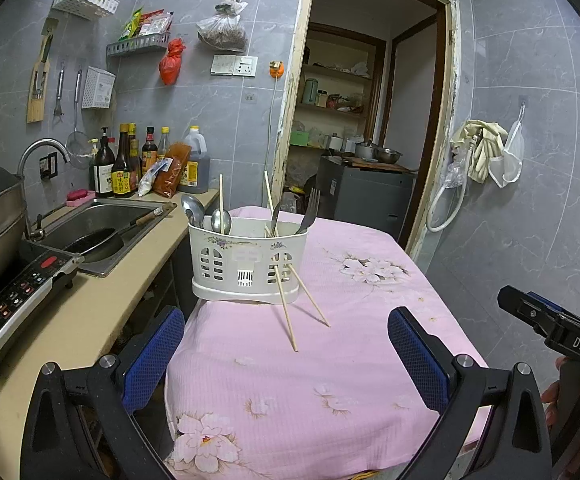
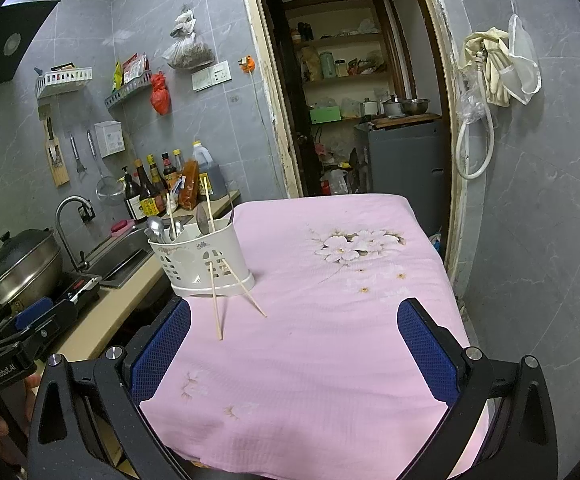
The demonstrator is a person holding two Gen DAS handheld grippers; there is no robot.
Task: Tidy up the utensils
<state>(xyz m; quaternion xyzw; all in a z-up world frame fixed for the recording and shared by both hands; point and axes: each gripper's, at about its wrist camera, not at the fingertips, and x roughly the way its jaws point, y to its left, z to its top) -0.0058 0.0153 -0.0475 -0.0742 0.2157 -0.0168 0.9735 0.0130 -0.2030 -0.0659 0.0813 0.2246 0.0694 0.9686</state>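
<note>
While the left wrist camera looked straight down its own fingers, I saw the left gripper (image 1: 286, 360) spread wide and holding nothing, hovering over the near end of the pink floral cloth (image 1: 310, 400) that covered the table. The white utensil caddy (image 1: 248, 260) stood well ahead of it, close to the cloth's left edge beside the counter, with spoons (image 1: 194, 210), a fork (image 1: 310, 210) and a few upright chopsticks inside. Two loose chopsticks (image 1: 286, 312) poked out through the slots in the caddy's front, their tips resting on the cloth. The right gripper's body (image 1: 554, 328) showed at the right margin, held by a hand.

From the right wrist camera, the right gripper (image 2: 294, 344) was likewise wide apart and empty, set back from the caddy (image 2: 202, 260), which lay ahead and to the left. The two chopsticks (image 2: 216, 308) splayed out from the caddy's front like legs.

I judged the step in hand was to take those stray sticks. To do it well I reckoned I should close on one stick near mid-length, draw it out along its own slant rather than sideways so the light caddy would not tip or slide, perhaps steadying the caddy with the other gripper, then drop it upright into a compartment
</note>
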